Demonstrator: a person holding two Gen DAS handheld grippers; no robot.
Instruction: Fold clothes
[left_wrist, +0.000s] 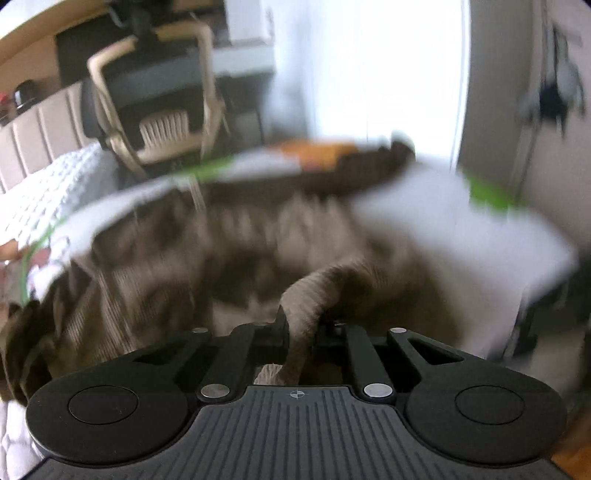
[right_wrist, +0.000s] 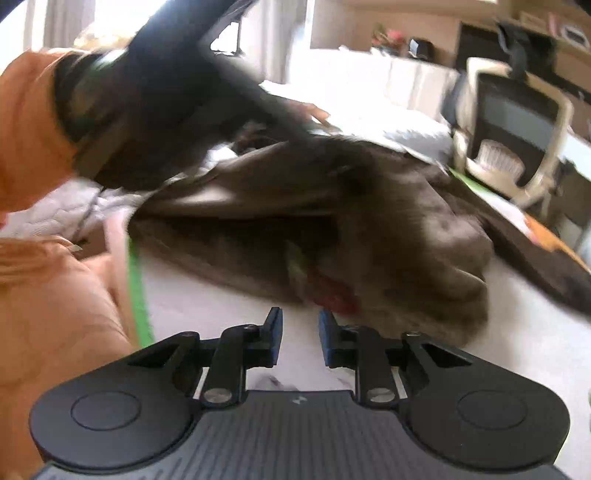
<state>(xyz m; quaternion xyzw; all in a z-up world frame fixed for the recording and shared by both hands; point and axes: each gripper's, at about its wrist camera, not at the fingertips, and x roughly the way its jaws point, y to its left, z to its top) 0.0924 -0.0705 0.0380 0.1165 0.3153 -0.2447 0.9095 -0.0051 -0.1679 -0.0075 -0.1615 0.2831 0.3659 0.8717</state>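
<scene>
Pinching a ribbed edge of the brown knitted garment (left_wrist: 229, 243), the left gripper (left_wrist: 301, 325) lifts it over the white table (left_wrist: 461, 221). Right gripper (right_wrist: 300, 328) hovers near the crumpled heap, fingers spread and empty. No neat fold visible yet; most folding remains.

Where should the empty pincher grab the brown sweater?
Probably at the sweater's near edge, where the bunched cloth rises off the white table. The right gripper is open just in front, so it could slide straight forward, low. The left gripper already pinches another fold.
</scene>
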